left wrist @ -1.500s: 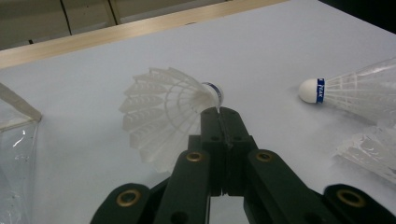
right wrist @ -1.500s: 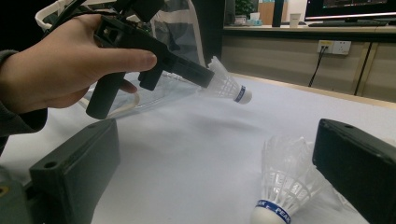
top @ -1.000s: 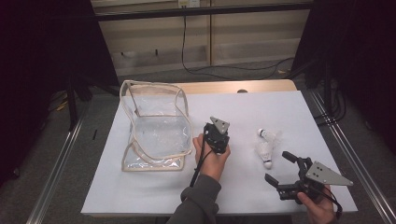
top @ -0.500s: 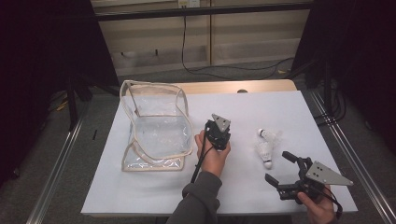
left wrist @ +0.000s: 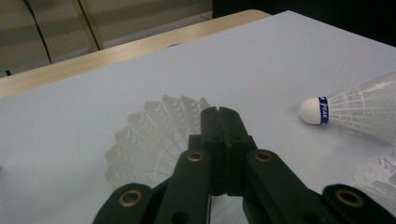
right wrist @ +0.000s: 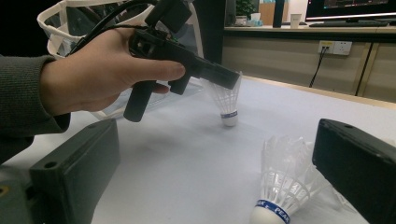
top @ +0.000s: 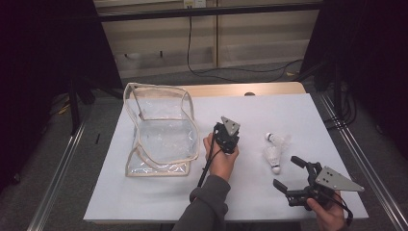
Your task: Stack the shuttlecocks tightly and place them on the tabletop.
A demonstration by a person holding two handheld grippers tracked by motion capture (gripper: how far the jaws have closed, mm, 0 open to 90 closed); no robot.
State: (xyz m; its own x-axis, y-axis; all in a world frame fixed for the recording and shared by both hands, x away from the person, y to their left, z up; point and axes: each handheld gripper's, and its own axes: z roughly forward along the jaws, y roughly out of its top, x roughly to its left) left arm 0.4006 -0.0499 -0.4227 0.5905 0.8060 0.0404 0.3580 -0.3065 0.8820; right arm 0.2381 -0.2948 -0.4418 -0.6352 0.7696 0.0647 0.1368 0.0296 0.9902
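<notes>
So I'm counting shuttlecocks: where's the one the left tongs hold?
The white feathered shuttlecock hangs cork-down by its skirt from the left tongs, mid-table, right of the clear plastic bag.

Even overhead light falls on the white rectangular table sheet (top: 250, 115), bright against dark, murky room sides in the high view. Shadows are soft and faint. The clear plastic bag with beige trim (top: 161, 137) shows mild glare. In both gripper views the near black jaws blur; the background is soft.
</notes>
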